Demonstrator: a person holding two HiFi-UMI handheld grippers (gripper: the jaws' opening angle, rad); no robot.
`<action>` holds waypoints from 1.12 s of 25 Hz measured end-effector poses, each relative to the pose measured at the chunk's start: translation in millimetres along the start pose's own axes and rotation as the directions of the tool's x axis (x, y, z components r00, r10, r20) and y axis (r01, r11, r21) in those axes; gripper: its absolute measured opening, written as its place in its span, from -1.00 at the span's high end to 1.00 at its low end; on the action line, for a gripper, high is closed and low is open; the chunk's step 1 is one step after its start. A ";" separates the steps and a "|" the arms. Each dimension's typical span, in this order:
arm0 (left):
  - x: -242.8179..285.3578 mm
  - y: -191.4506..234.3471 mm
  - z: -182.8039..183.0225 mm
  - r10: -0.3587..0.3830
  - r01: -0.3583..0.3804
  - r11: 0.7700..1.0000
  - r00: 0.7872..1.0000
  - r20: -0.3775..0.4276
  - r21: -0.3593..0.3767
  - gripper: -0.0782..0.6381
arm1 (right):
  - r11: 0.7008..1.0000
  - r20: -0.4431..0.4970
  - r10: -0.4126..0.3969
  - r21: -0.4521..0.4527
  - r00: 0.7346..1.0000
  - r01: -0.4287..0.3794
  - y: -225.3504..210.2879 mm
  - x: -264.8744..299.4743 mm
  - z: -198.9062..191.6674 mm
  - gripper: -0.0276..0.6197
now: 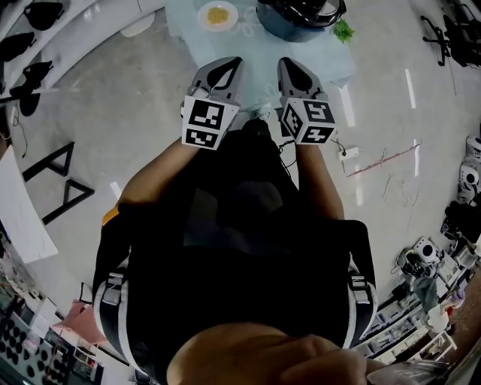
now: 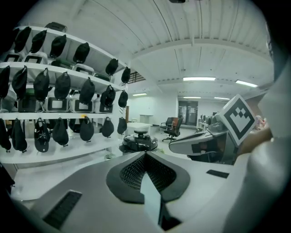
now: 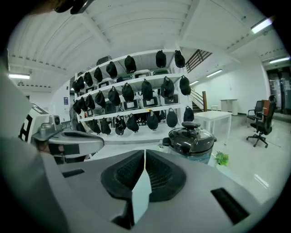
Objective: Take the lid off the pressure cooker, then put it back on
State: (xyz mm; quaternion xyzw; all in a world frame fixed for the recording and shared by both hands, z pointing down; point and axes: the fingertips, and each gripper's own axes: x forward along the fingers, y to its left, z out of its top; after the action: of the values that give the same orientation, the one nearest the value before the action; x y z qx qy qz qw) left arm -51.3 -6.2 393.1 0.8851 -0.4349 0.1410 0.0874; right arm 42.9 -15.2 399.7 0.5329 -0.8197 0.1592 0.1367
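The pressure cooker point(image 3: 193, 140) stands on a pale table with its dark lid point(image 3: 191, 133) and knob on top. It also shows at the top edge of the head view as the cooker point(image 1: 301, 16), and far off in the left gripper view as the cooker point(image 2: 138, 140). My left gripper point(image 1: 234, 62) and right gripper point(image 1: 288, 64) are held side by side close to my chest, well short of the table. The left gripper point(image 2: 145, 155) has its jaws together with nothing between them. The right gripper point(image 3: 144, 153) is likewise shut and empty.
A plate of yellow food point(image 1: 218, 15) and a small green plant point(image 1: 343, 31) sit on the table point(image 1: 180, 30) beside the cooker. Curved shelves of black caps point(image 3: 136, 95) stand behind it. Office chairs point(image 3: 260, 123) and a white table point(image 3: 213, 117) are at the right. Cables point(image 1: 383, 162) lie on the floor.
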 end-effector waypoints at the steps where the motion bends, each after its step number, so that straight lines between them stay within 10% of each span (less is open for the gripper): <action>1: -6.6 -2.2 -3.4 -0.012 0.012 1.000 1.000 -0.004 0.003 0.76 | 1.000 0.002 -0.010 0.008 1.000 0.010 6.1 -5.3 -4.0 0.83; 28: -68.7 -65.6 -15.5 -0.118 0.118 0.992 0.993 0.006 0.054 0.76 | 0.994 0.065 -0.103 0.055 0.993 0.099 64.1 -103.0 -29.5 0.87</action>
State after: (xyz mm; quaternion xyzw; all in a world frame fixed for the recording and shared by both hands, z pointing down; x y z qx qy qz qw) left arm -41.9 89.0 383.3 0.9119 -0.3783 0.1430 0.0700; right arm 26.3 106.8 378.7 0.5822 -0.7914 0.1551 0.1030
